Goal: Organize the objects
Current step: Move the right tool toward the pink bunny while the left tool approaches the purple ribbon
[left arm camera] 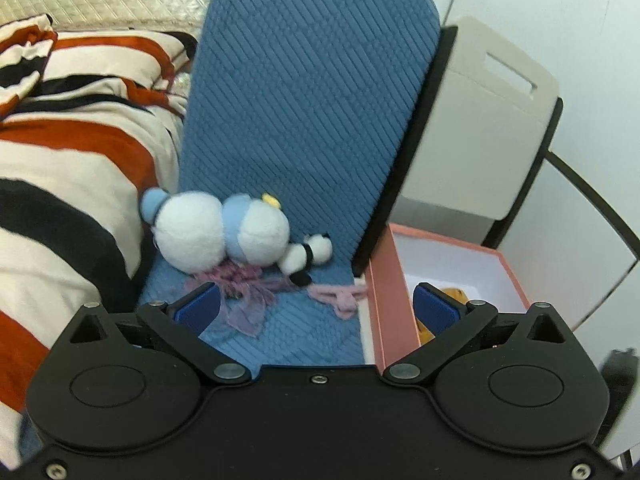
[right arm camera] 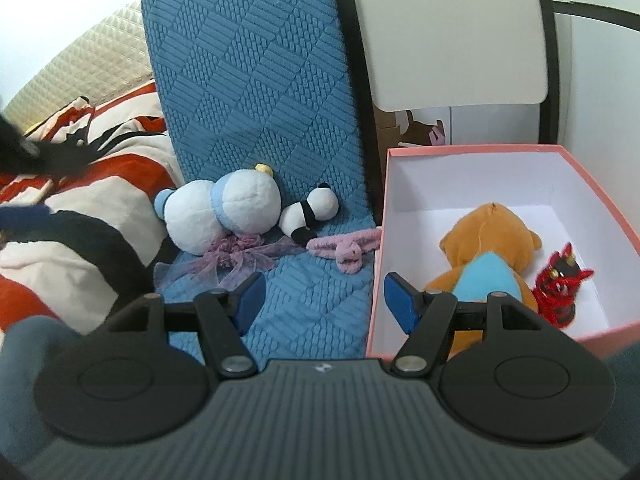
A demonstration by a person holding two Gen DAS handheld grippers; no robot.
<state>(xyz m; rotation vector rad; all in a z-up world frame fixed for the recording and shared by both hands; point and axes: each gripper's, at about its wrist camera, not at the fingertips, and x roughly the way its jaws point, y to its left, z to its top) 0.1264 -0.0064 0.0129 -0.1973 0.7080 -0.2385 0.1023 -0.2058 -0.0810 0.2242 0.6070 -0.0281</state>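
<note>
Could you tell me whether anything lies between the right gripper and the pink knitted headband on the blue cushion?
Nothing visible does. The right gripper is open and empty, and only bare blue cushion lies between it and the pink headband. The purple gauze bow sits off to the left, and the pink box stands just right of the headband.

A blue quilted cushion (right arm camera: 304,280) is carrying the loose things: a white and blue plush (right arm camera: 218,216) is lying beside a small panda plush (right arm camera: 310,212), with a purple gauze ribbon (right arm camera: 236,258) and a pink knitted band (right arm camera: 346,250) lying just in front of them. A striped blanket (right arm camera: 80,208) is lying against the cushion's left edge, and a pink box (right arm camera: 376,264) is sitting at its right edge.
</note>
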